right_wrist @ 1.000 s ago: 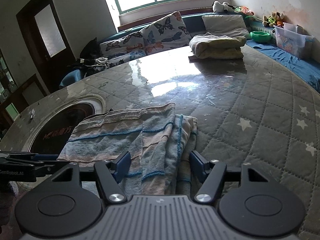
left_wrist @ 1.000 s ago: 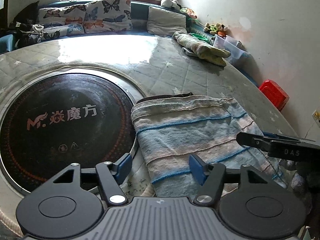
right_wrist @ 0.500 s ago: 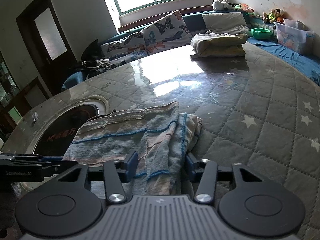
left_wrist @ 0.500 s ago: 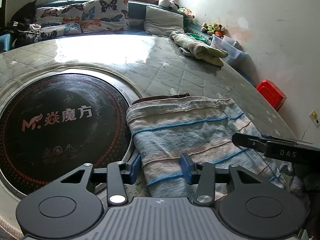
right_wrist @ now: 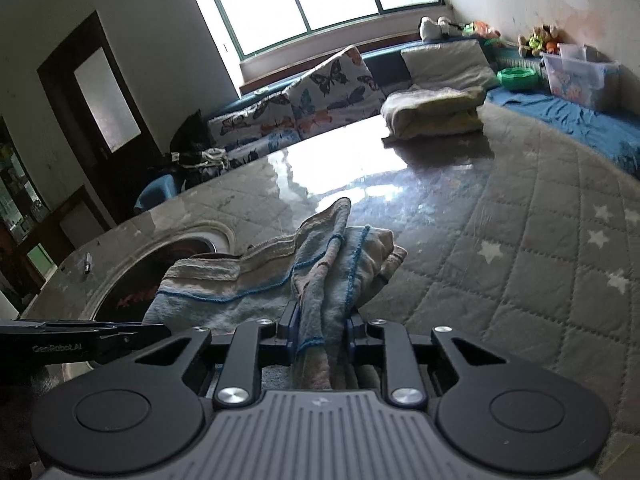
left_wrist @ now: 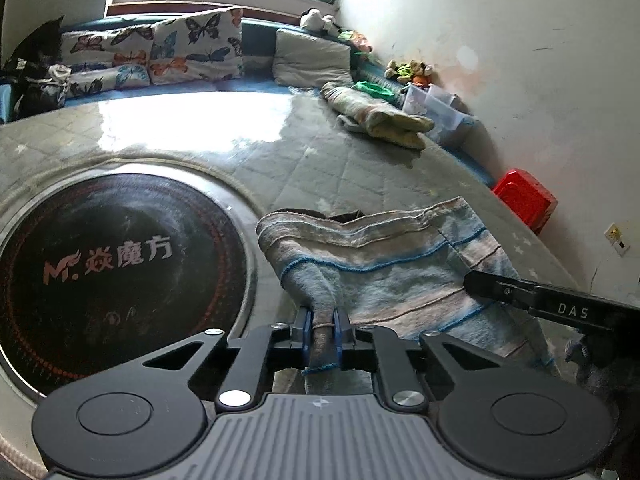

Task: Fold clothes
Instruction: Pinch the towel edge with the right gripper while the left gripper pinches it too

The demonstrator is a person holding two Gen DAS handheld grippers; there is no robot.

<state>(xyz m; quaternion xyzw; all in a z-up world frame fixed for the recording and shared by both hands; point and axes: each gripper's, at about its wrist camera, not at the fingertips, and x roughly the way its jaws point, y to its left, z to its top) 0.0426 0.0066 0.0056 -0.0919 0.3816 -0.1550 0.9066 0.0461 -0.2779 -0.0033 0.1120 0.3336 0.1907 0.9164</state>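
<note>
A striped blue and beige cloth (left_wrist: pixel 384 264) lies folded on the quilted round table (left_wrist: pixel 320 160), beside a black glass disc. My left gripper (left_wrist: pixel 322 330) is closing and its blue pads pinch the cloth's near left corner. In the right wrist view the same cloth (right_wrist: pixel 256 284) bunches up at its right side, and my right gripper (right_wrist: pixel 320 330) is closing with a thick fold of that cloth pressed between its pads. The right gripper's black finger (left_wrist: pixel 532 294) shows at the right edge of the left wrist view, over the cloth's near right part.
The black glass disc (left_wrist: pixel 112 264) with red lettering is set in the table at the left. Another folded cloth (left_wrist: pixel 376 116) lies at the table's far side. A bench with butterfly cushions (left_wrist: pixel 176 52), a plastic box (right_wrist: pixel 576 76) and a red crate (left_wrist: pixel 524 196) ring the table.
Both grippers went from wide open to closed on the near edge of the striped cloth. The cloth has gathered and lifted slightly at both gripped spots.
</note>
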